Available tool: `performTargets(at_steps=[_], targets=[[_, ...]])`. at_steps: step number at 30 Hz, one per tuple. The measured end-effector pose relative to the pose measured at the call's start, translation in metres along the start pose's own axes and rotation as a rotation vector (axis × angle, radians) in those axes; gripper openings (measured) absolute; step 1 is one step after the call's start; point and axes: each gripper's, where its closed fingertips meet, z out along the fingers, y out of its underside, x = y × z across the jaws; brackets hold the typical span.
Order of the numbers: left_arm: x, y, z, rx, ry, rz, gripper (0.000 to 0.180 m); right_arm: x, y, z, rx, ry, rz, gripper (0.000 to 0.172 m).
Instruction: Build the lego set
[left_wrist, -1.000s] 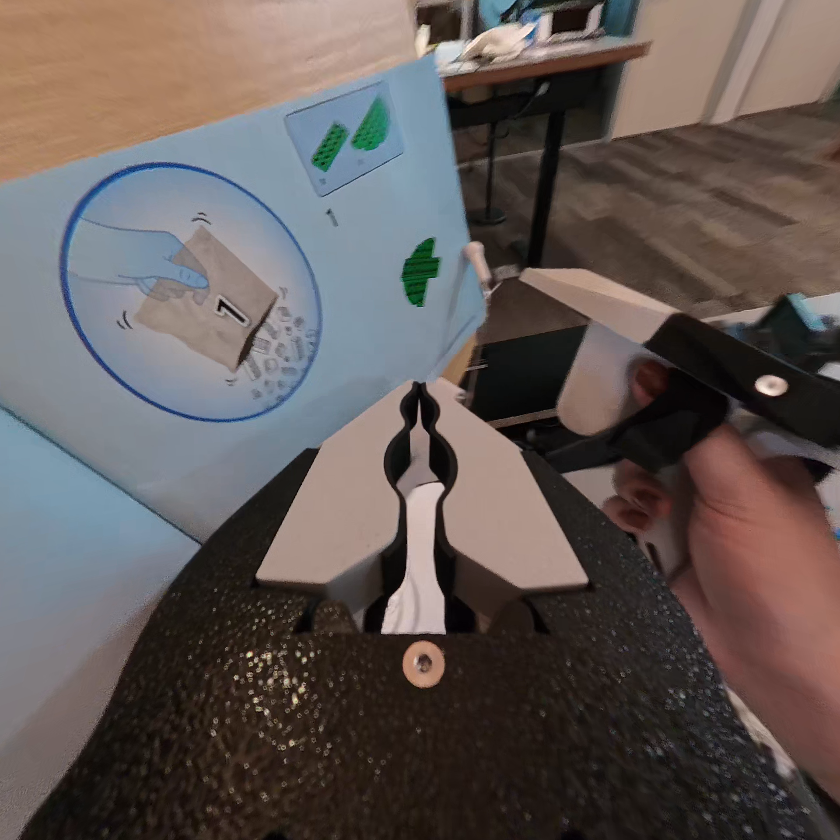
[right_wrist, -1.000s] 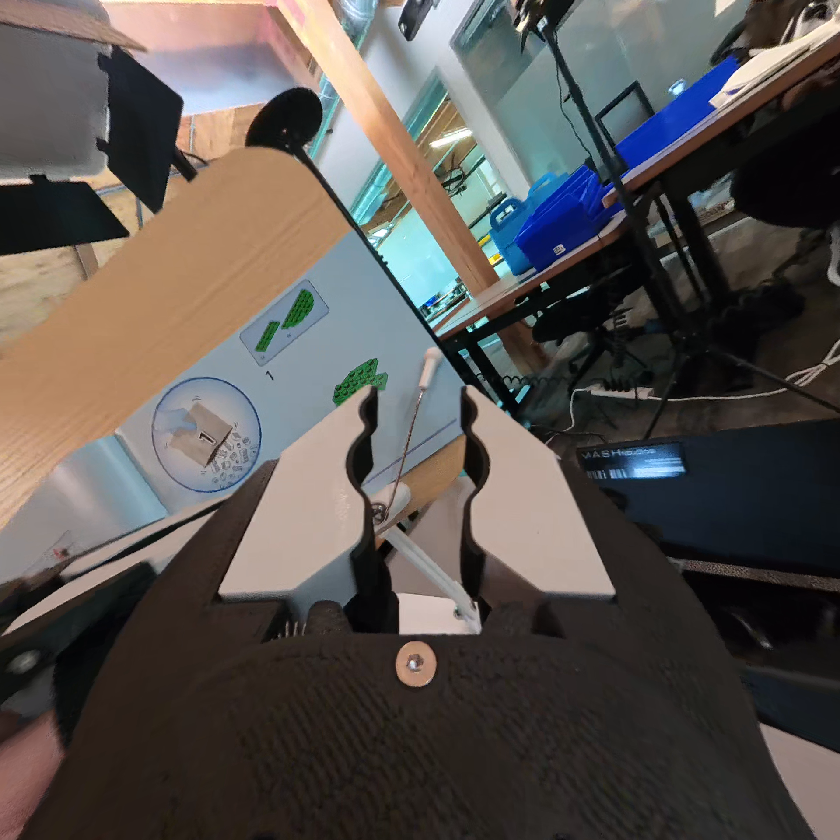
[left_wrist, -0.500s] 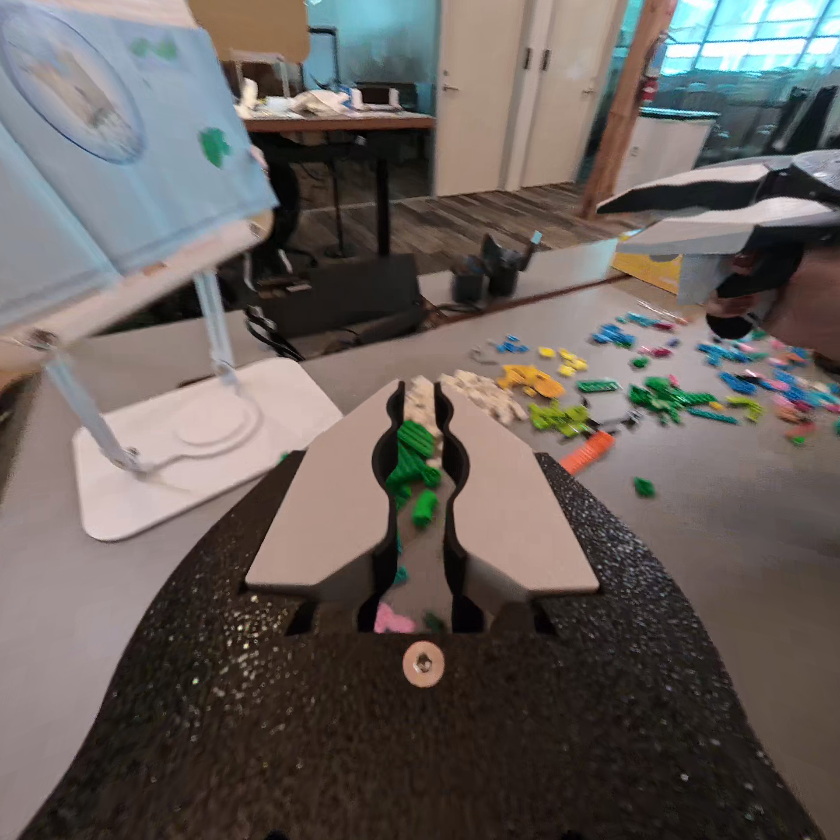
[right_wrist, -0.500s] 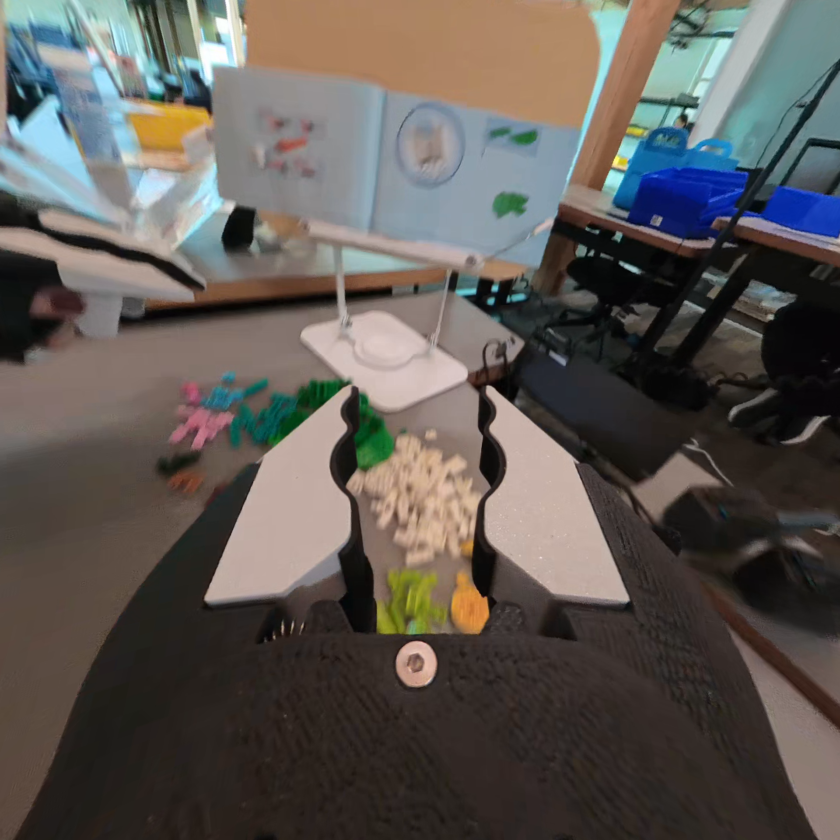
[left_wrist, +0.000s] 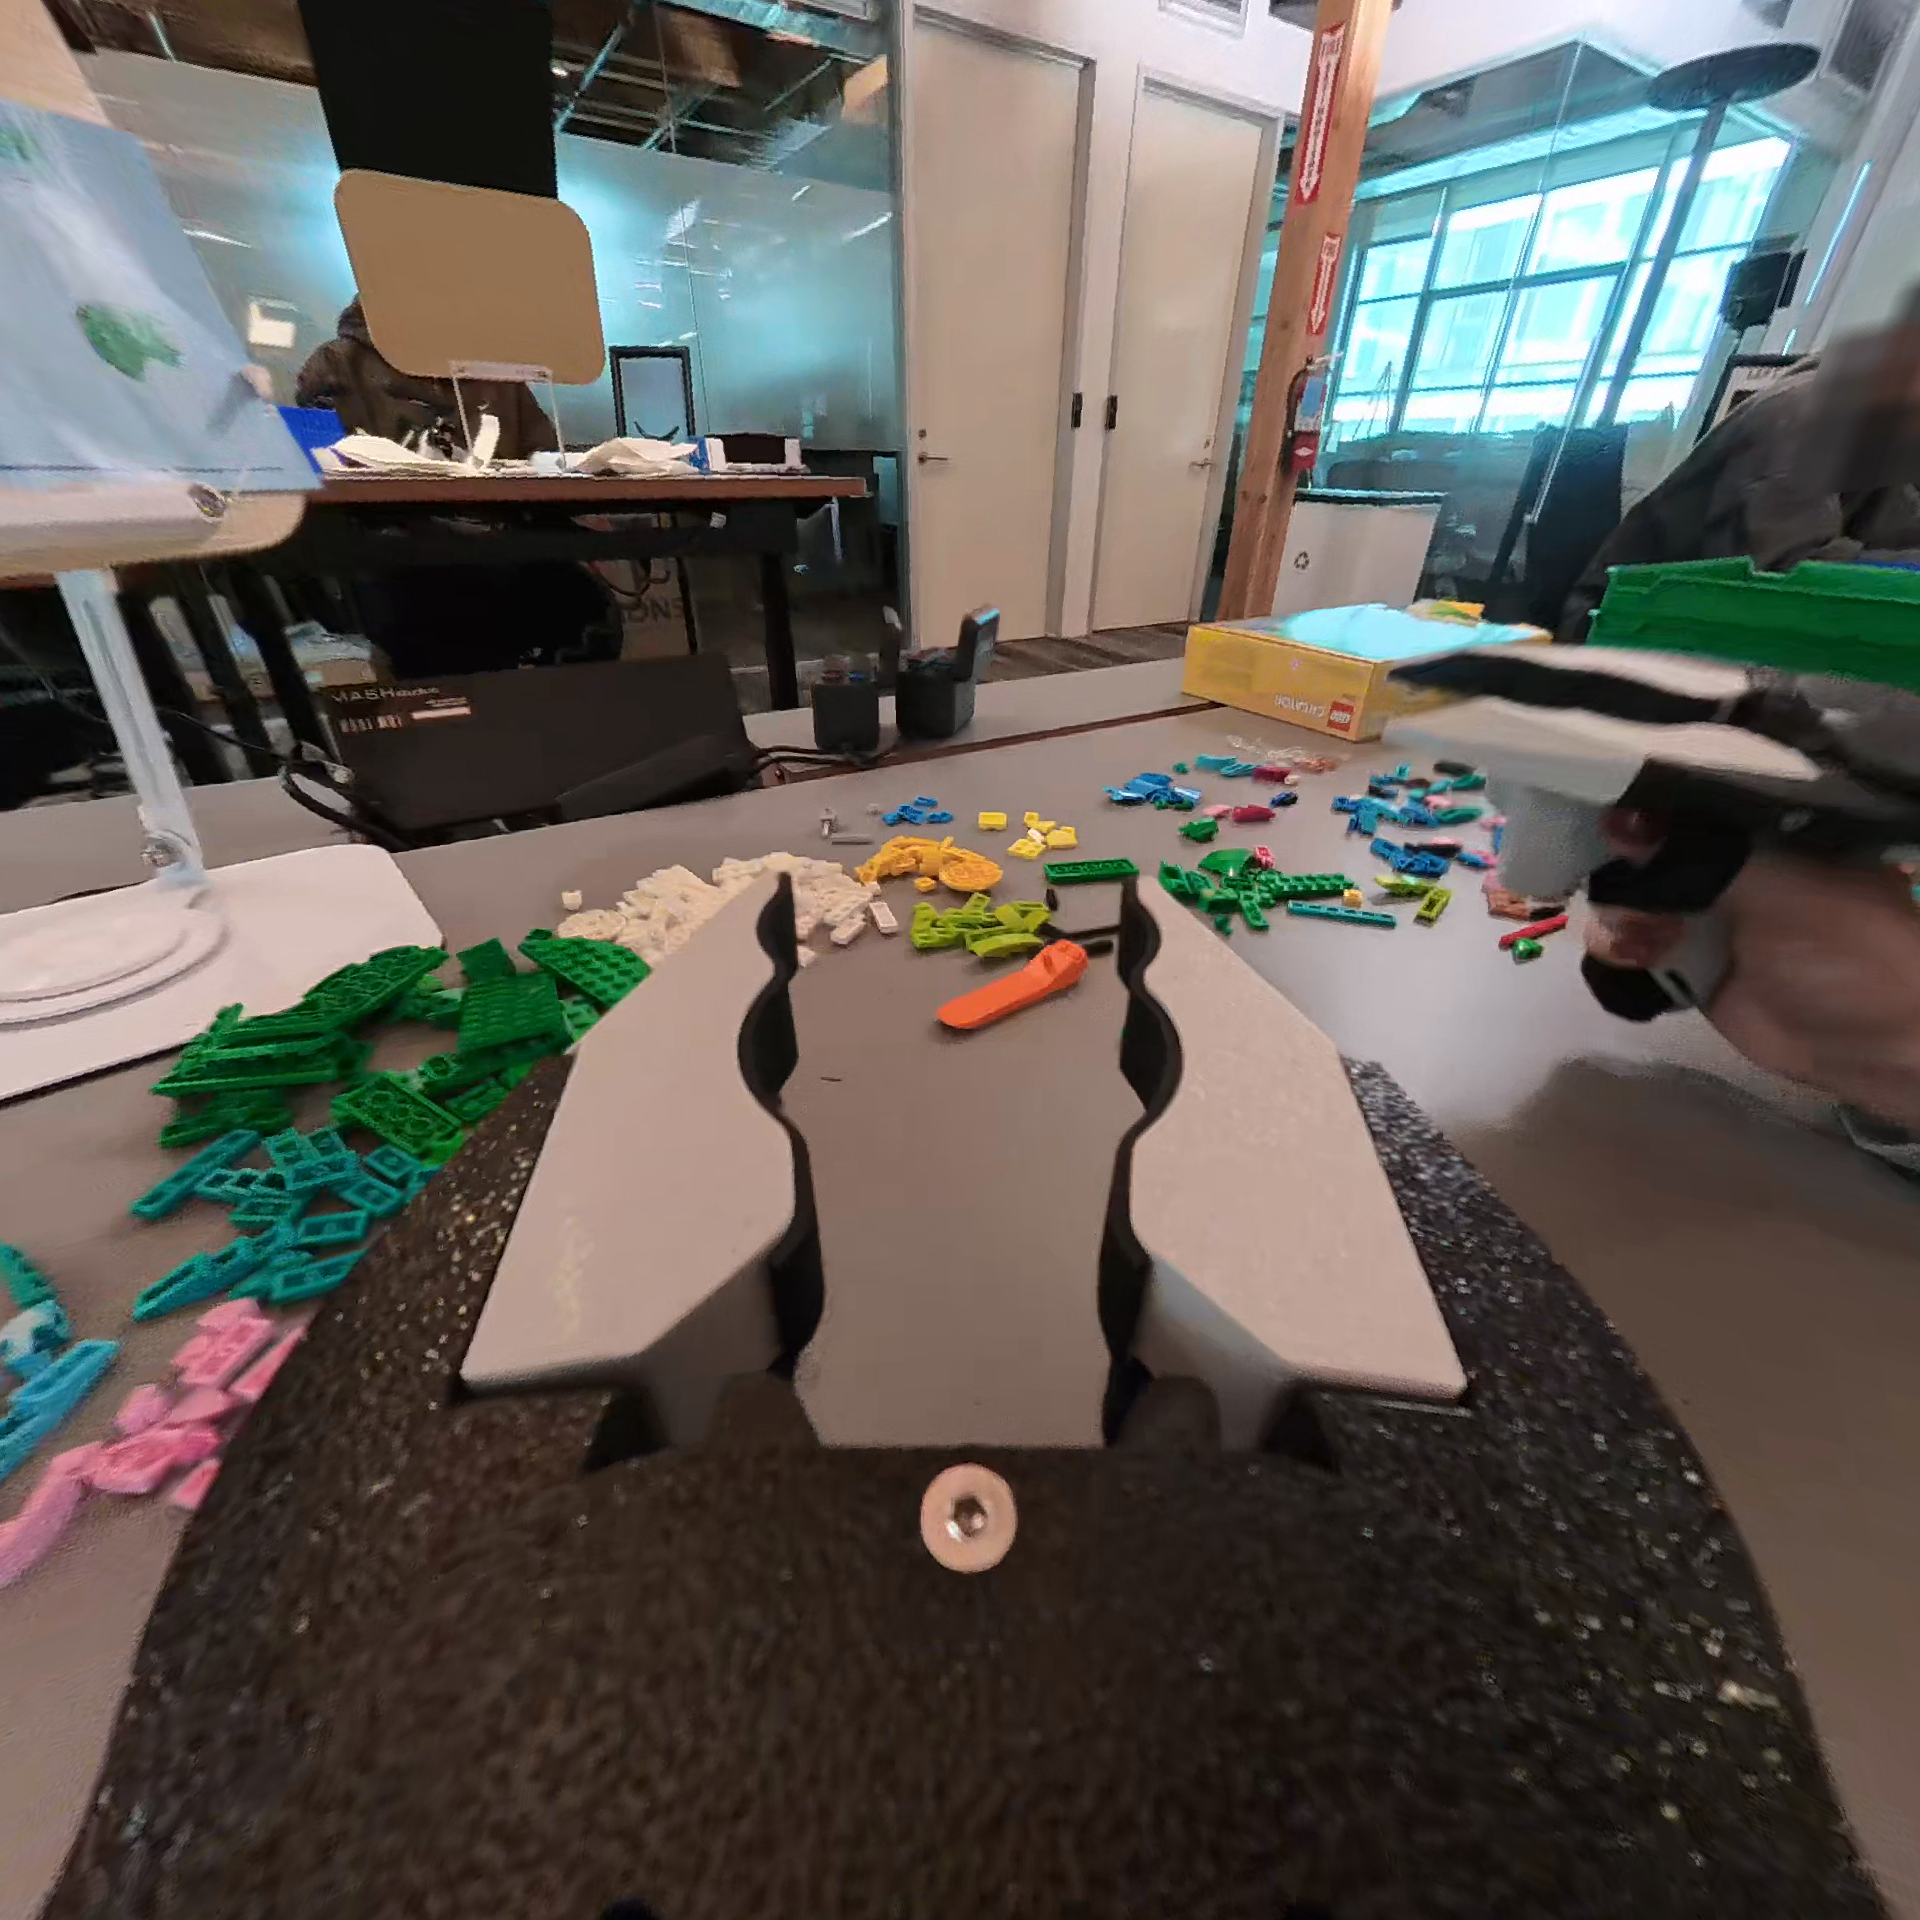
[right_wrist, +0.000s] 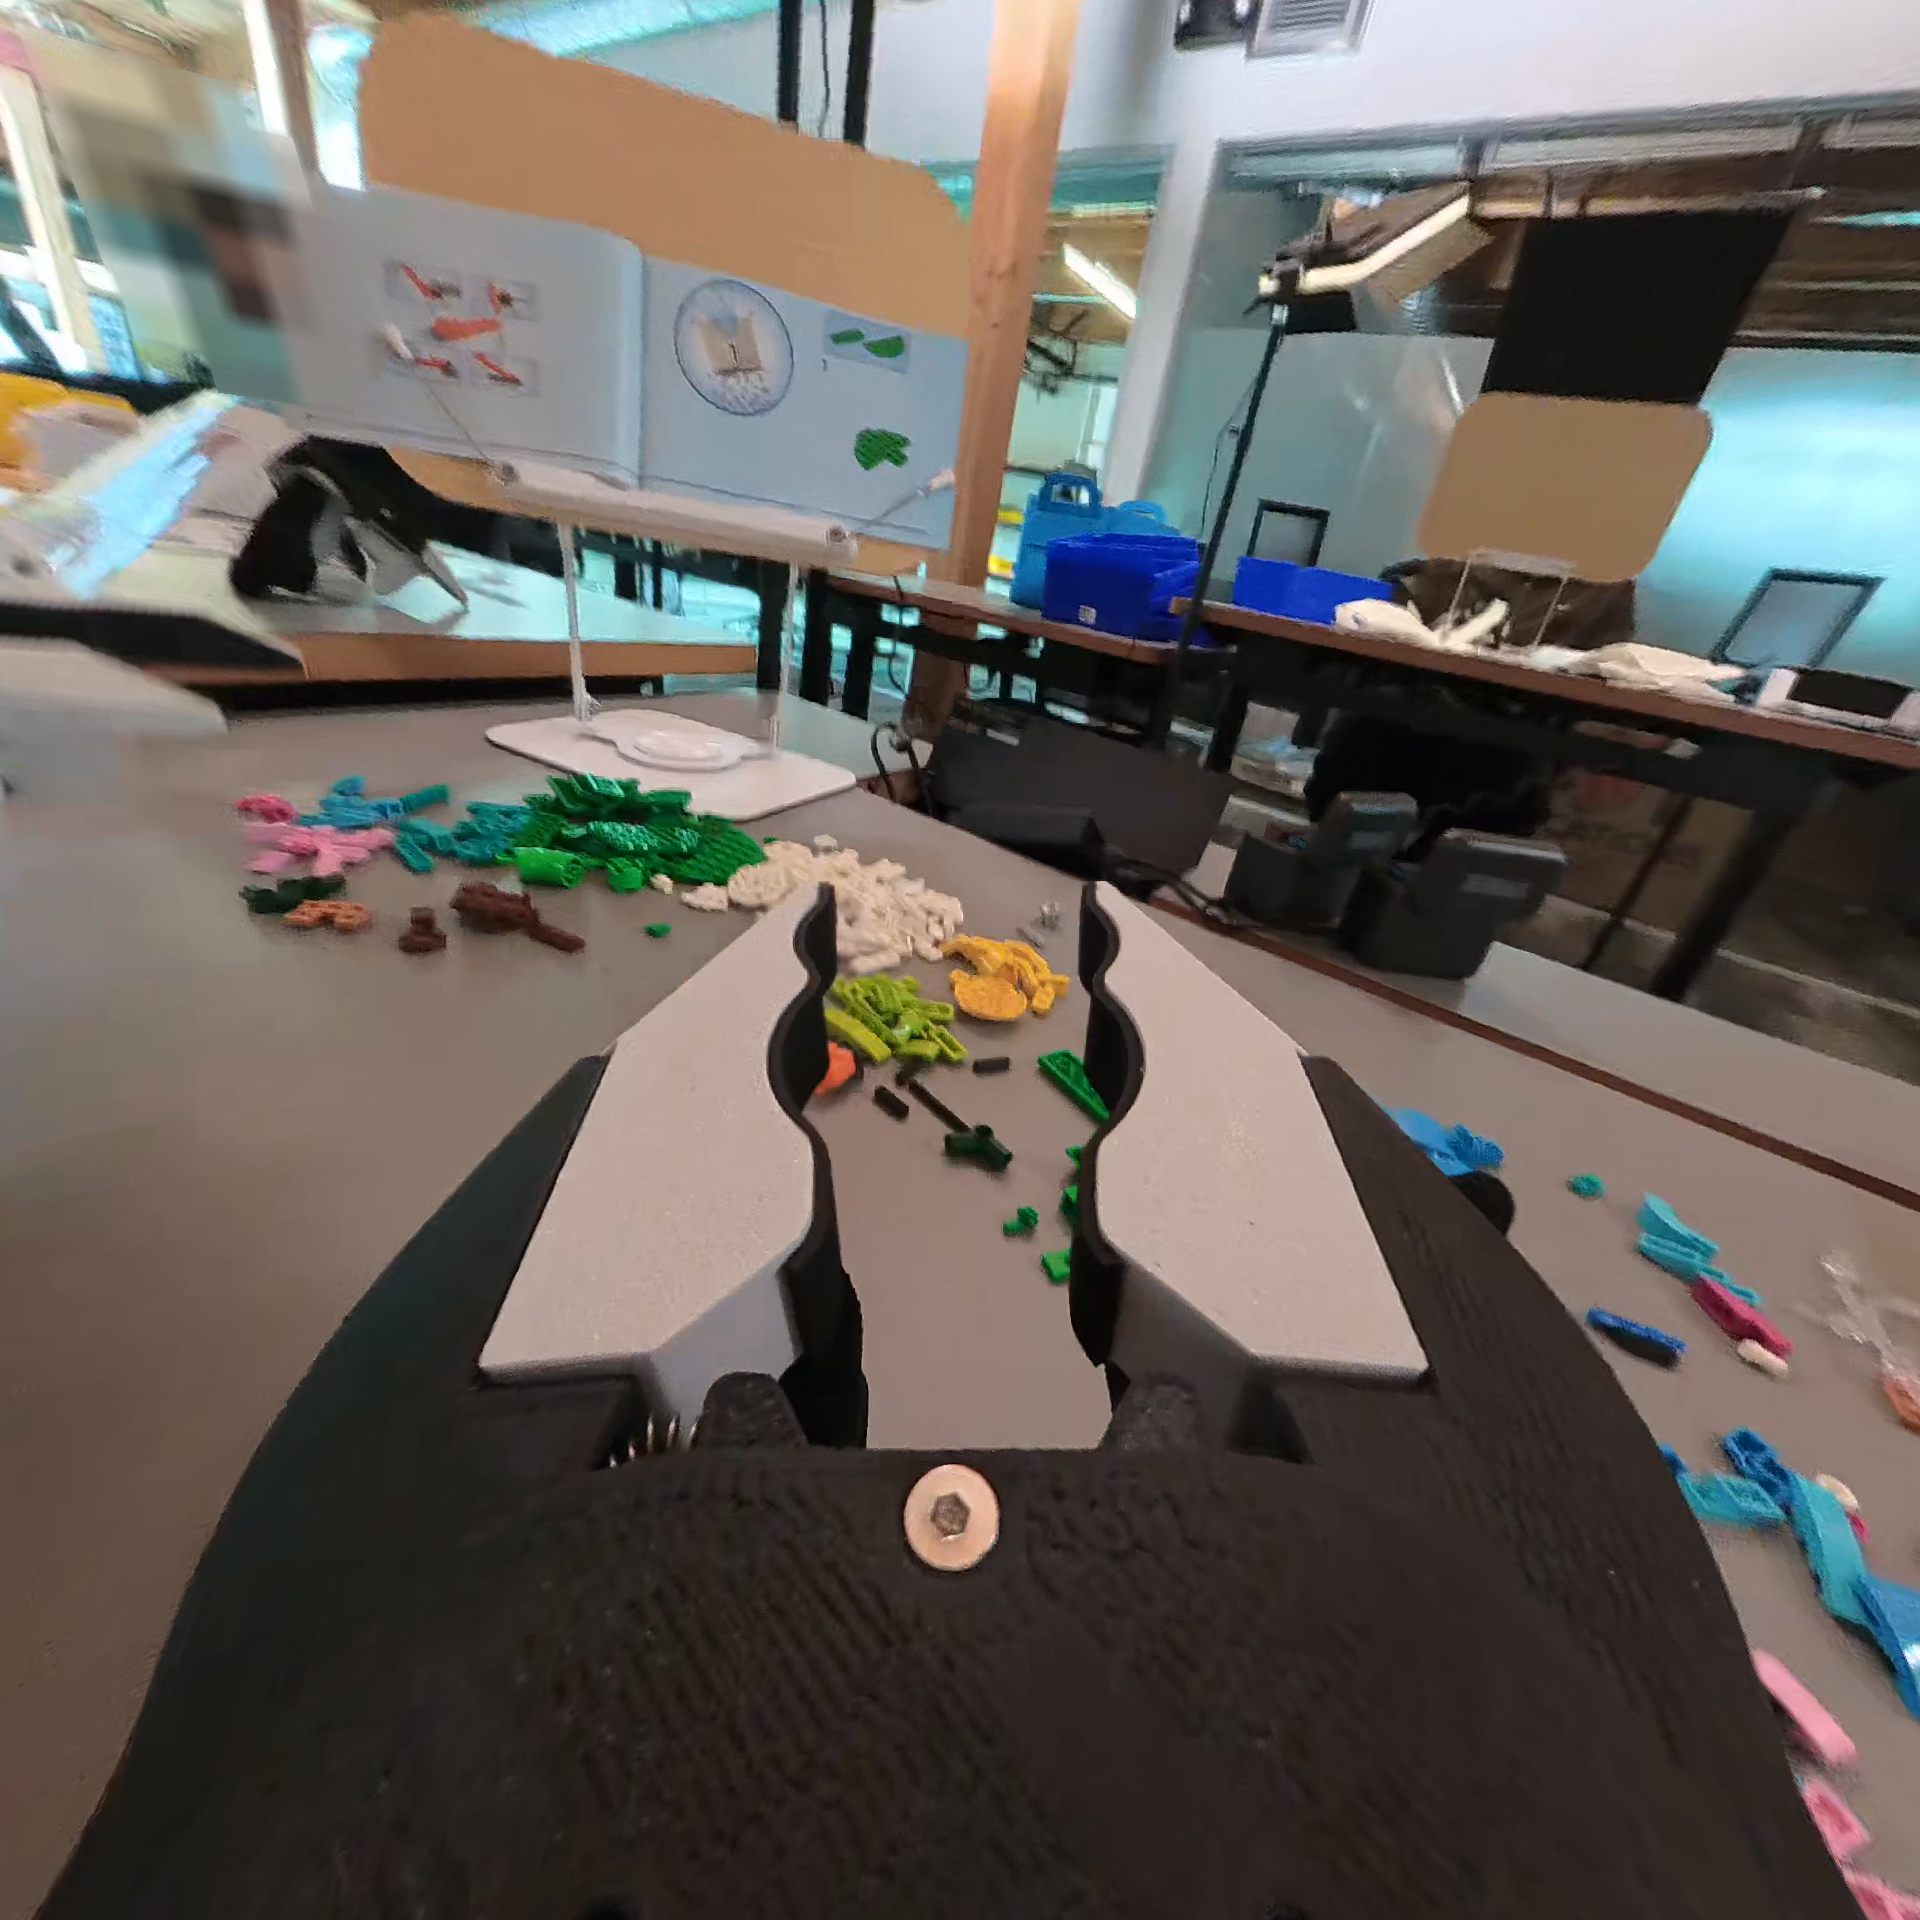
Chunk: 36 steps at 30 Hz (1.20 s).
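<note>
Both sets of tongs are spread and hold nothing. The left tongs (left_wrist: 956, 935) hover over the grey tabletop (left_wrist: 1558, 1195), nearest an orange wedge tool (left_wrist: 1013, 997), which lies just in front of the lime green pieces (left_wrist: 977, 925). The right tongs (right_wrist: 951, 935) hover above that same lime pile (right_wrist: 894, 1013), with the yellow pieces (right_wrist: 1003, 982) beside it and the white pieces (right_wrist: 883, 894) just beyond. These plastic bricks look light, stiff and smooth, likely slippery; pinching one across its flat sides seems safest.
</note>
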Motion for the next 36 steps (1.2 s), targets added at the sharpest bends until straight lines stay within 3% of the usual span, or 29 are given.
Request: performTargets(at_steps=[3, 6, 9, 12, 28, 31, 36], targets=[[0.006, 0.015, 0.002, -0.007, 0.021, -0.026, 0.066, 0.004, 0.004, 0.001, 0.0, 0.004, 0.03, 0.046], [-0.004, 0.011, 0.0, 0.02, -0.013, -0.059, 0.072, -0.001, 0.005, 0.0, -0.006, -0.021, 0.05, 0.047], [-0.024, 0.012, -0.003, 0.022, -0.09, -0.131, 0.093, -0.006, 0.008, -0.002, -0.027, -0.027, 0.011, 0.046], [-0.034, 0.012, -0.006, 0.027, -0.139, -0.135, 0.103, -0.006, 0.01, -0.002, -0.037, -0.018, -0.031, 0.044], [-0.023, 0.011, -0.007, 0.027, -0.087, -0.097, 0.098, -0.03, 0.016, 0.005, -0.077, -0.105, -0.115, 0.04], [-0.038, 0.009, -0.011, 0.027, -0.12, -0.079, 0.094, -0.025, 0.022, 0.007, -0.1, -0.099, -0.08, 0.04], [-0.095, 0.004, -0.027, -0.04, -0.27, 0.117, 0.082, -0.025, 0.028, 0.023, -0.136, -0.136, -0.044, 0.054]])
